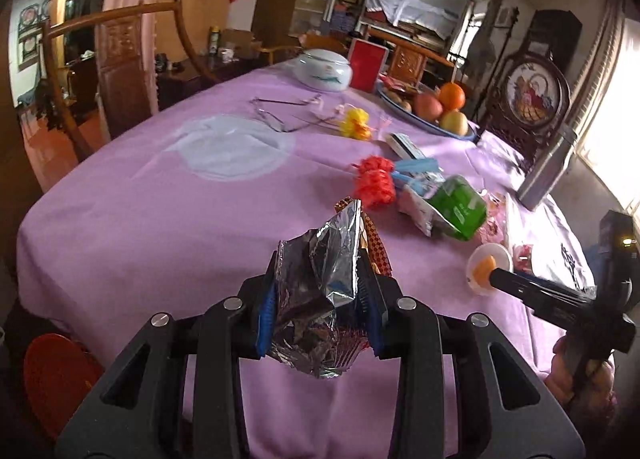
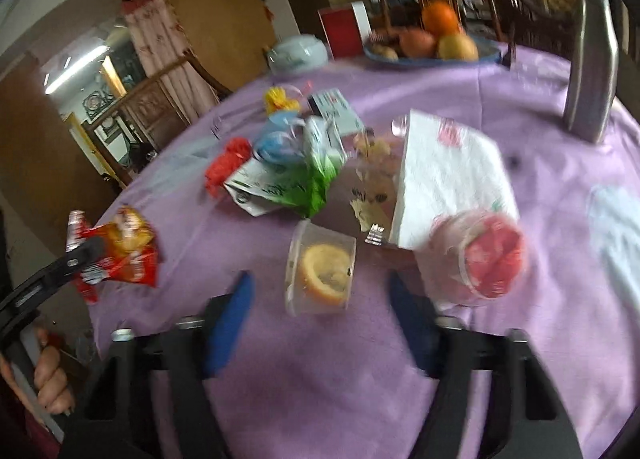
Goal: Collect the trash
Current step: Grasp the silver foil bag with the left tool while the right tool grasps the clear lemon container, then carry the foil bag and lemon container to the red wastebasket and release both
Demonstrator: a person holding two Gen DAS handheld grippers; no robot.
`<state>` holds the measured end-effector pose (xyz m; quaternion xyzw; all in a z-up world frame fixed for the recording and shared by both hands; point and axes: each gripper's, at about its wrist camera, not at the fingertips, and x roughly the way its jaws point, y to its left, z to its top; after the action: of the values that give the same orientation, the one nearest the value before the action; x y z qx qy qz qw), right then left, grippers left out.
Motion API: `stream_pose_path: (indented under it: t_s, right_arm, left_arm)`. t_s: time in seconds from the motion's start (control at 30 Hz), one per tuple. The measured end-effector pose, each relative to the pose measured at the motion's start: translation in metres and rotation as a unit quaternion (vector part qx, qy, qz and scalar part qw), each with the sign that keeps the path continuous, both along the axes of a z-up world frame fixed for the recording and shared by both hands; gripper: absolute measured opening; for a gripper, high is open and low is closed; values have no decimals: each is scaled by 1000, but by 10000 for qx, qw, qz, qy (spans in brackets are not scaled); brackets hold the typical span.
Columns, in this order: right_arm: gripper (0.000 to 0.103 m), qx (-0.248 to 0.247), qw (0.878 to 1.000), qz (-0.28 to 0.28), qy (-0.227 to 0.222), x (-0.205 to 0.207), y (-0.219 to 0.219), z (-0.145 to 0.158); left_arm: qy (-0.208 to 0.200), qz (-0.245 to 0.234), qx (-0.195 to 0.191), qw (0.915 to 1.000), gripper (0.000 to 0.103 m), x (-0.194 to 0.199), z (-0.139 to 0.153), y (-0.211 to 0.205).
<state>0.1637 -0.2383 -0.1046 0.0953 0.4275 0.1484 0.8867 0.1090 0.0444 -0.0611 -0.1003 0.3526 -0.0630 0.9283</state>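
Over the lilac tablecloth (image 1: 160,219) we see both grippers held above the near edge of the round table, each reaching forward across it. The left gripper (image 1: 320,291) sits low at the table's rim, level and pointing toward the far side; its blue-padded fingers (image 1: 266,313) are clamped on a crumpled snack wrapper (image 1: 320,279), silver foil inside out, red and yellow print showing in the right wrist view (image 2: 120,251). The wrapper stands roughly upright between the pads, its long axis running up and away from the gripper, the torn top pointing toward the middle of the table and its lower end hanging below the fingers, clear of the cloth.

The right gripper (image 2: 320,299) hovers tilted down over the cloth with its fingers spread wide and nothing between the pads. Just ahead of its gap lies a clear plastic cup (image 2: 320,271) holding an orange slice, tipped on its side with the mouth toward the gripper. Beside the right finger lies a second clear cup (image 2: 480,259) with pink fruit, likewise on its side, touching a white napkin pack (image 2: 448,179). Farther on we see a green-and-white packet (image 2: 296,183) and a red ribbon bow (image 2: 224,167) near it. This view is blurred.
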Motion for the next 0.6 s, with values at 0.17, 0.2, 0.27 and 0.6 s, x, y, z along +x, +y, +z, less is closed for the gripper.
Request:
stream_pose_path:
  t_s: [0.17, 0.2, 0.27, 0.6]
  right_arm:
    - [31, 290, 9980, -89, -547, -23, 1, 21]
    - [31, 339, 9976, -36, -596, -26, 2, 26]
    - [31, 355, 9971, 52, -664, -30, 7, 33]
    - [31, 642, 9917, 876, -685, -46, 73, 50]
  left_arm:
    - [-105, 219, -74, 9997, 37, -13, 7, 28]
    - [-133, 265, -106, 9995, 37, -17, 9, 34]
    - [-173, 349, -148, 9991, 37, -23, 12, 46]
    - [-270, 1193, -53, 9925, 37, -80, 14, 130]
